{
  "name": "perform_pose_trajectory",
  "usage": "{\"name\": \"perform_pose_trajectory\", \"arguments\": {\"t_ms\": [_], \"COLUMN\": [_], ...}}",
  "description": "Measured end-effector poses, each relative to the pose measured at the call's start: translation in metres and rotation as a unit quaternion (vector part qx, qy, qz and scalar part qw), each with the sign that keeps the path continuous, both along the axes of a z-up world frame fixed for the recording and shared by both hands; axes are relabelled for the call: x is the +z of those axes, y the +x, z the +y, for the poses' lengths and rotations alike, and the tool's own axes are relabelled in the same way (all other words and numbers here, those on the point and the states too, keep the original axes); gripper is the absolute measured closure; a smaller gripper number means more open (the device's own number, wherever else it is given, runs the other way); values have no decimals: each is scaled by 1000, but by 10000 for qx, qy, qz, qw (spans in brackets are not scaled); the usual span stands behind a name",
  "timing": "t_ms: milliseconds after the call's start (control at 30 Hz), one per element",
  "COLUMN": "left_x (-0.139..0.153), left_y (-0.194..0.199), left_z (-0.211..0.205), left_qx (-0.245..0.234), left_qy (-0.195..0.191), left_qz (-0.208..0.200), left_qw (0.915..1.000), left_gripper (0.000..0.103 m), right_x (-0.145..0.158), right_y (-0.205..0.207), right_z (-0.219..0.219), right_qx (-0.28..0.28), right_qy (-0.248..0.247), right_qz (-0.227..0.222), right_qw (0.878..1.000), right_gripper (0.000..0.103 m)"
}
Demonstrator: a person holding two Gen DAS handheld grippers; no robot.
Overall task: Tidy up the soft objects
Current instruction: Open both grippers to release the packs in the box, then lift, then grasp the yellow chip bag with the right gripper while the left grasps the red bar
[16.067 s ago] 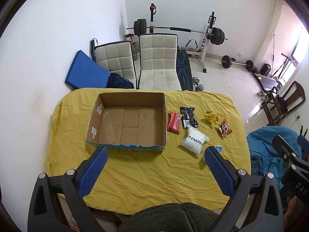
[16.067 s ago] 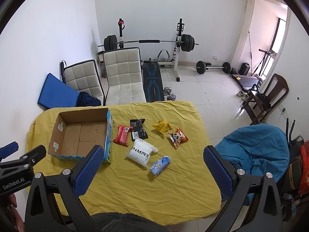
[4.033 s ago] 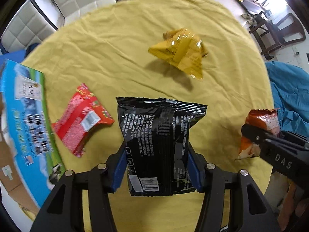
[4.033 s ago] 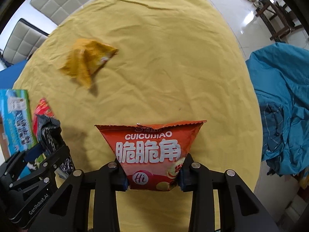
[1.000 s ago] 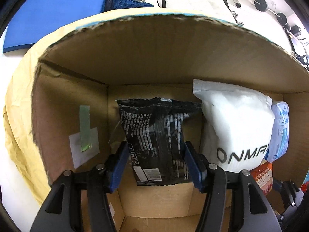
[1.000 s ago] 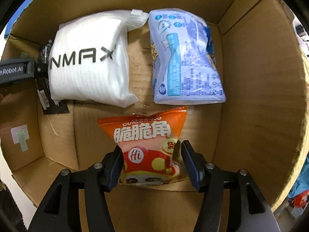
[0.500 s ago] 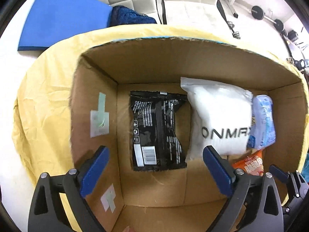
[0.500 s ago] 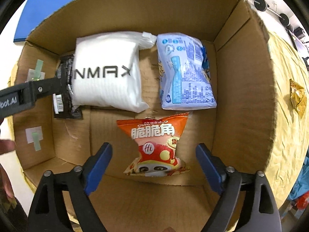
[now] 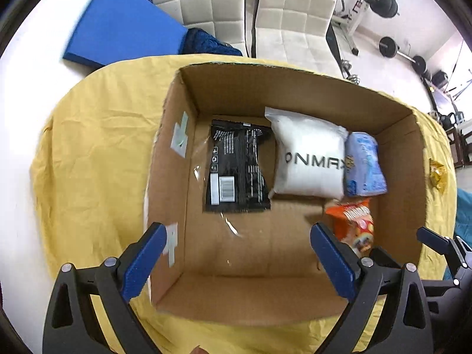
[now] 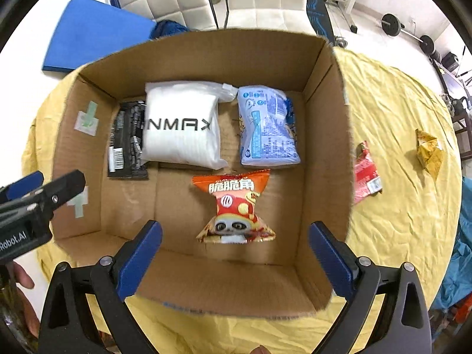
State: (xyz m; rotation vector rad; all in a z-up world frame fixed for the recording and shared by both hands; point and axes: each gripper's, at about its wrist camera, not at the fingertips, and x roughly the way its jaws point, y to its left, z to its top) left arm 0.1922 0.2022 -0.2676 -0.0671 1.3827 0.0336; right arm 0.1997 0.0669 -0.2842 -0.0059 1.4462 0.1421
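A cardboard box (image 9: 177, 159) (image 10: 324, 135) stands on the yellow cloth. In it lie a black packet (image 9: 237, 168) (image 10: 126, 141), a white pack marked NMAX (image 9: 308, 159) (image 10: 181, 125), a pale blue packet (image 9: 364, 165) (image 10: 268, 126) and an orange snack bag (image 9: 354, 224) (image 10: 234, 206). My left gripper (image 9: 239, 261) is open and empty above the box's near side. My right gripper (image 10: 234, 258) is open and empty above the orange bag. A red packet (image 10: 365, 174) and a yellow packet (image 10: 429, 150) (image 9: 438, 174) lie on the cloth right of the box.
Two white padded chairs (image 9: 244, 14) and a blue mat (image 9: 124, 26) stand behind the table. Weight bench and barbells (image 9: 380, 3) are at the back right. A blue cloth heap (image 10: 461, 253) lies off the table's right edge.
Both grippers have opened and let go: the black packet and the orange bag now lie in the box. Both grippers have drawn back and up, so the whole box shows.
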Motion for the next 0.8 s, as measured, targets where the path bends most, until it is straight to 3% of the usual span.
{"name": "perform_pose_trajectory", "arguments": {"t_ms": [433,800], "left_x": [66,106], "left_y": [-55,-66], "left_z": [-28,-70], "left_qx": [61,53], "left_qy": [105,131], "left_qz": [-566,-841], "left_qw": [9983,9964], "left_gripper": [3,3], "right_x": [59,92], "right_y": [-34,-42], "right_z": [-33,-81], "right_qx": [24,-78], "right_qy": [451,801], "right_qz": [-482,-674], "right_qw": [9978,9945], "right_gripper": [2,2]}}
